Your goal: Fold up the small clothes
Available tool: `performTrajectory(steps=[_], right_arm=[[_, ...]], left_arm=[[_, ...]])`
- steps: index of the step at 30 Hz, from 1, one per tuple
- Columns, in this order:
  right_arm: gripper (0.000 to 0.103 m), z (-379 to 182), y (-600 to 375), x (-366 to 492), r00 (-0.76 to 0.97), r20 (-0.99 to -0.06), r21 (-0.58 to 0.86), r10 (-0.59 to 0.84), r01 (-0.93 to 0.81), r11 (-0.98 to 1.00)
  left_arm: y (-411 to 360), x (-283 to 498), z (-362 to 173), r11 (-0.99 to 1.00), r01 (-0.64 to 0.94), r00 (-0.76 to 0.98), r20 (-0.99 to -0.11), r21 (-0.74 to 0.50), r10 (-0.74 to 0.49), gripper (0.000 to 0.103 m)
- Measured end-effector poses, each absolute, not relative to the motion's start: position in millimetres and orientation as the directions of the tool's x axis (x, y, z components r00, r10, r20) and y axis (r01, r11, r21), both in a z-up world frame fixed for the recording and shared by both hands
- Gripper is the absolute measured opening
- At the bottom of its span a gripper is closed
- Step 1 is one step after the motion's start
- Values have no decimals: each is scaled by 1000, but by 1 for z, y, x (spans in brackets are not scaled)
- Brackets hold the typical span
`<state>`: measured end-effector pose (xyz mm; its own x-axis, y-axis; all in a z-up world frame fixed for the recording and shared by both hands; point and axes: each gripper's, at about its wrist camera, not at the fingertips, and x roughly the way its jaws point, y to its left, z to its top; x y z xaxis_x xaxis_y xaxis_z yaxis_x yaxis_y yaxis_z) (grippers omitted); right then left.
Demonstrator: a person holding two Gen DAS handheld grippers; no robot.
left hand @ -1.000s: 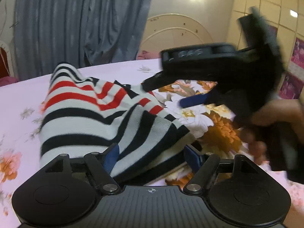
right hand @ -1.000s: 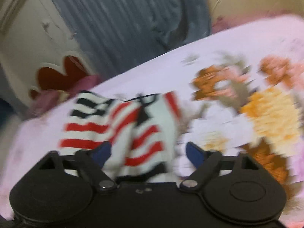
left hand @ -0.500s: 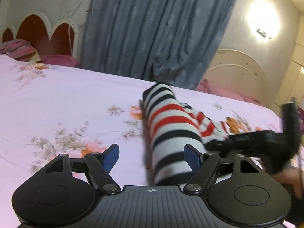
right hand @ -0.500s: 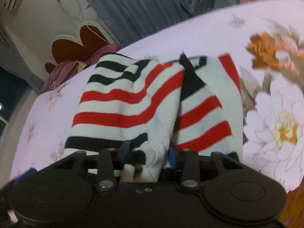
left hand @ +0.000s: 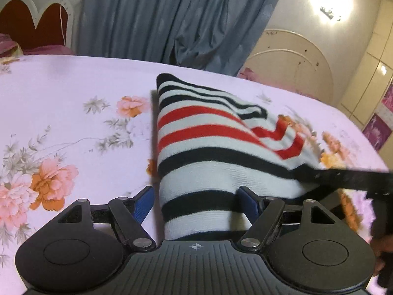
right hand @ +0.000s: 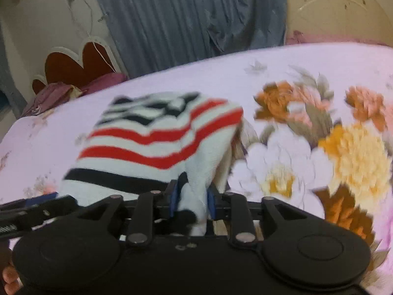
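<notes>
Left wrist view: a second ago the left gripper (left hand: 195,198) faced the striped garment (left hand: 208,147) with the other tool crossing above it; since then it has swung out over bare sheet and back, and the near striped hem now lies between its blue pads (left hand: 246,202). The jaws stand wide apart, unchanged, the right-hand pad about at the cloth's edge and the left-hand one just clear, with no squeeze on the knit. The right gripper's black finger (left hand: 343,177) reaches in from the right edge onto the garment's far corner. The garment lies on the floral bedsheet (left hand: 61,123), partly doubled over.

Right wrist view: the right gripper (right hand: 191,202) stood wide a second ago; its jaws have closed and just eased slightly apart again, and a bunched white fold of the garment (right hand: 157,142) sits pinched between the blue pads. I judge one corner is secured and the left pinch is the missing half before the next fold.

Count: one garment, two grippers, one bedsheet (right hand: 294,73), one grey curtain (right hand: 184,17), one scalloped headboard (right hand: 73,66).
</notes>
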<state>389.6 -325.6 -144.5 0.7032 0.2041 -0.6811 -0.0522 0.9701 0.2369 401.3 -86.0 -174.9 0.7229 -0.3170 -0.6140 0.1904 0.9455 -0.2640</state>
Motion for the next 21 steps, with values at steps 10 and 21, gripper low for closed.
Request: performTrajectory(steps=[10,21], right_arm=[[50,-134,-353,335,675,-688,333,267,-35,942],[19,-156,-333,347,681,-720,152,132,-31,988]], left_arm=[[-78,396,-178,937,167,712,-619,-308,-331,76],[-91,398,-192,921,149,684,-635,-360,-359,76]])
